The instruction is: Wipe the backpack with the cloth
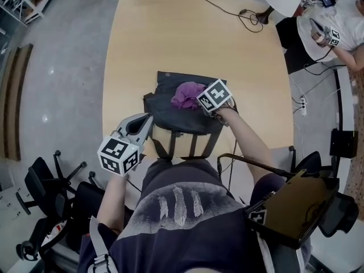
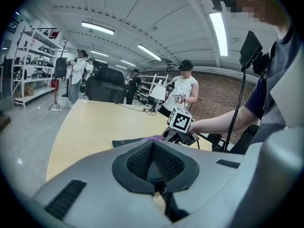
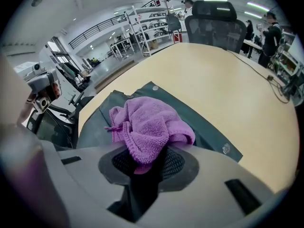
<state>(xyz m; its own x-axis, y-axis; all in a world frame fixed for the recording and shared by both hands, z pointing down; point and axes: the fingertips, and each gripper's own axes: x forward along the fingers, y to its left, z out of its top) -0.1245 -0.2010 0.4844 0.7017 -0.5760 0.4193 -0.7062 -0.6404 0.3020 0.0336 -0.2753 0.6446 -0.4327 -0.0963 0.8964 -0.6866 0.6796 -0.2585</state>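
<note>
A dark backpack (image 1: 170,112) lies flat on the wooden table (image 1: 148,44), its straps (image 1: 193,145) hanging over the near edge. A bunched purple cloth (image 1: 187,94) rests on its top. My right gripper (image 1: 200,102) is shut on that cloth (image 3: 147,122), pressing it onto the backpack (image 3: 209,133). My left gripper (image 1: 149,118) hovers by the backpack's near left corner, jaws shut and empty. In the left gripper view, the left gripper (image 2: 153,144) points at the backpack (image 2: 130,141) and the right gripper (image 2: 167,136).
A black cable (image 1: 227,7) trails over the table's far end. A person (image 1: 335,21) sits beyond the far right corner. Black office chairs (image 1: 51,181) stand on the floor at my near left. A power strip (image 1: 302,104) lies right of the table.
</note>
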